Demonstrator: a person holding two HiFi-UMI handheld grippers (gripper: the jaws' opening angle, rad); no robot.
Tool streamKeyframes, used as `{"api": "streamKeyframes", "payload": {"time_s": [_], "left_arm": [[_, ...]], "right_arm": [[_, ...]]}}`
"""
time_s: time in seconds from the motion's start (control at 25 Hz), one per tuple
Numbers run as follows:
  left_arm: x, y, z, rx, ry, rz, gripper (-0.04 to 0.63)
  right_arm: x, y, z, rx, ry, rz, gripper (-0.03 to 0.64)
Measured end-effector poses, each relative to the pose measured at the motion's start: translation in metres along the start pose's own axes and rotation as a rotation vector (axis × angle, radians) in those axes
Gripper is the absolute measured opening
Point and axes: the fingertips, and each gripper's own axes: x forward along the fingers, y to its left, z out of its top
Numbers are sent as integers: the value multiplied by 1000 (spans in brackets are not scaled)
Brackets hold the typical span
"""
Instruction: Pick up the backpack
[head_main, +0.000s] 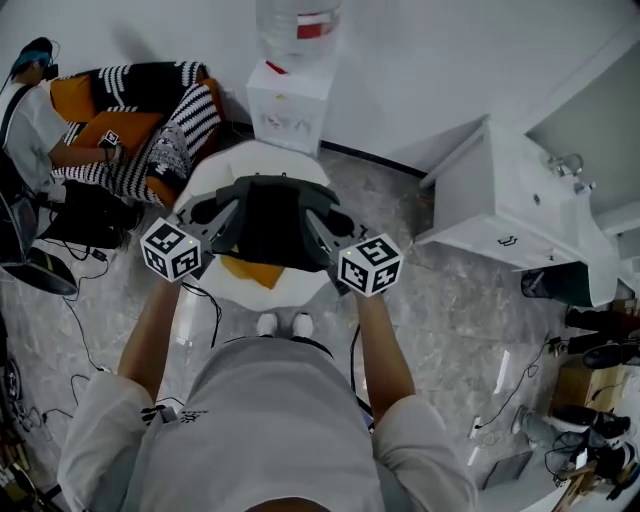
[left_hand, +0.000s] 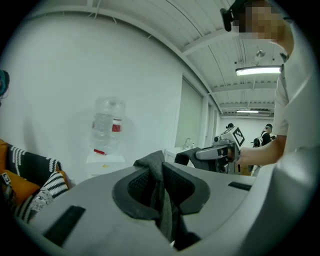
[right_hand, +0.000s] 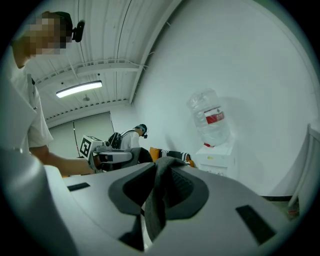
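Two grippers, both clamped: your left gripper (left_hand: 161, 175) pinches a dark grey fabric strap (left_hand: 151, 160) tight between its pads, and your right gripper (right_hand: 161, 174) grips a second strap (right_hand: 169, 162) the same way. The black fabric backpack (head_main: 270, 228) hangs between them in front of your chest, over the round white table (head_main: 300, 292). A white water dispenser (head_main: 288, 115) stands beyond the table, against the wall.

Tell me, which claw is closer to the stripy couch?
The left claw, on the side of the stripy couch; the right claw is toward the white cabinet.
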Motion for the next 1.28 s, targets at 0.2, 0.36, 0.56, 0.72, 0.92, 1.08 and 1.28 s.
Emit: {"api": "streamKeyframes", "payload": {"time_s": [0.2, 0.36, 0.56, 0.72, 0.92, 1.08, 1.28], "left_arm": [[1, -11, 30, 27, -34, -20, 43], [-4, -19, 52, 55, -73, -33, 43], [-5, -23, 73, 91, -94, -59, 43], [-6, -25, 89, 117, -115, -70, 43], [-7, -22, 105, 127, -141, -78, 43], [-5, -22, 110, 134, -147, -84, 43], [-5, -18, 112, 119, -159, -82, 43]], "right_arm": [[-12, 0, 30, -20, -38, 2, 57], [-23, 7, 49, -47, -60, 5, 57], [-31, 10, 71, -71, -81, 13, 57], [-37, 13, 87, -86, -103, 24, 56], [-35, 16, 101, -109, -114, 26, 55], [-37, 13, 104, -82, -131, 25, 55], [-34, 12, 107, -77, -132, 23, 55]]}}
